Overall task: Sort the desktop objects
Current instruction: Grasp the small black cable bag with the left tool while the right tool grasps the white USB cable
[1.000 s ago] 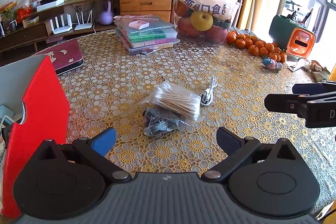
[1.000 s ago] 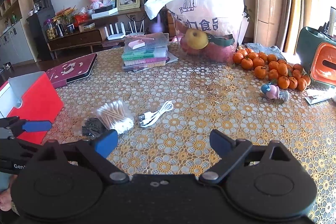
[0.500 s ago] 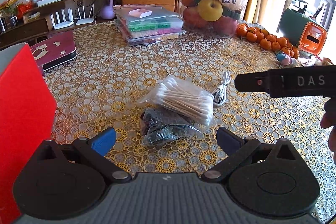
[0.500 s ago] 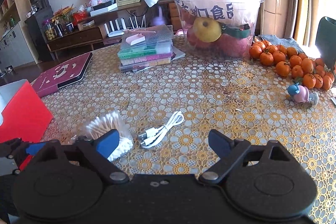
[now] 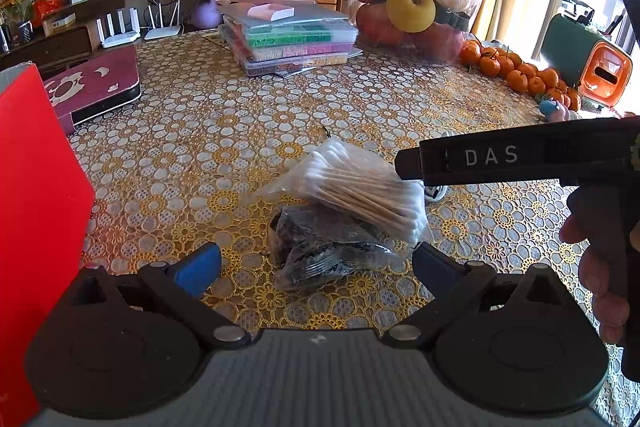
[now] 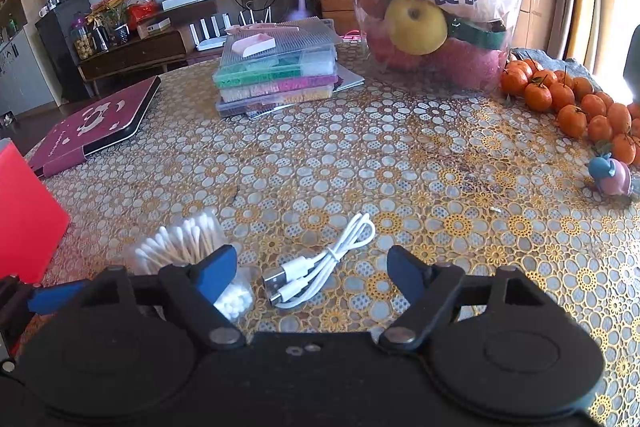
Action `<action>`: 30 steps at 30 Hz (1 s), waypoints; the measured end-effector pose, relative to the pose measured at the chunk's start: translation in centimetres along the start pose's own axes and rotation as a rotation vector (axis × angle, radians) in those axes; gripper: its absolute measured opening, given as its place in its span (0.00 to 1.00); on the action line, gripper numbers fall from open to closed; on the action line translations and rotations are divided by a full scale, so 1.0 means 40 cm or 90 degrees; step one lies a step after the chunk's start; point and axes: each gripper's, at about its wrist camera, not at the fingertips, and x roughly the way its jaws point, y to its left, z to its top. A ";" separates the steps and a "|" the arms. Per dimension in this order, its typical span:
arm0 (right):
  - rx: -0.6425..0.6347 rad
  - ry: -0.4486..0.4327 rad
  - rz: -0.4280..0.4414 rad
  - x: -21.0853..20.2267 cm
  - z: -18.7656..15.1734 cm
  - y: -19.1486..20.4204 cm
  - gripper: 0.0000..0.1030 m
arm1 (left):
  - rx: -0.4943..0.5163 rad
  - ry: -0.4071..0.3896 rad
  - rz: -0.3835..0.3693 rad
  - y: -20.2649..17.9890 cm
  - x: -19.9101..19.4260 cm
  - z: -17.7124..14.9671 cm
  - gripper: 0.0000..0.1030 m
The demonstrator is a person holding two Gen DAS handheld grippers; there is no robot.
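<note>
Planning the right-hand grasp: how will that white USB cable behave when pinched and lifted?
Likely floppy: the white USB cable lies in a loose folded bundle on the tablecloth, so its loop and plug ends would probably dangle. Probably light, being thin and short. The sheath looks smooth, so it may slip; the open right gripper should pinch the bunched middle.

We see our left gripper (image 5: pixel 316 263) as a ribbed grey body with two black round housings, silver pivot screws and blue-padded fingers (image 5: pixel 198 267); our right gripper (image 6: pixel 310 273) is all black, with the same discs, screws and blue pads (image 6: pixel 214 275); its side bar reads "DAS" in pale letters.
</note>
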 end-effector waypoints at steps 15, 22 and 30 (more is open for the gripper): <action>-0.033 0.009 -0.047 0.019 -0.003 0.019 0.51 | 0.015 -0.017 -0.006 -0.004 0.003 0.003 0.88; -0.030 0.012 -0.054 0.008 -0.005 0.010 0.32 | 0.026 -0.017 0.004 -0.011 -0.002 0.002 0.69; -0.013 0.018 -0.053 -0.010 -0.012 -0.013 0.23 | 0.019 -0.009 0.007 -0.003 -0.010 0.007 0.51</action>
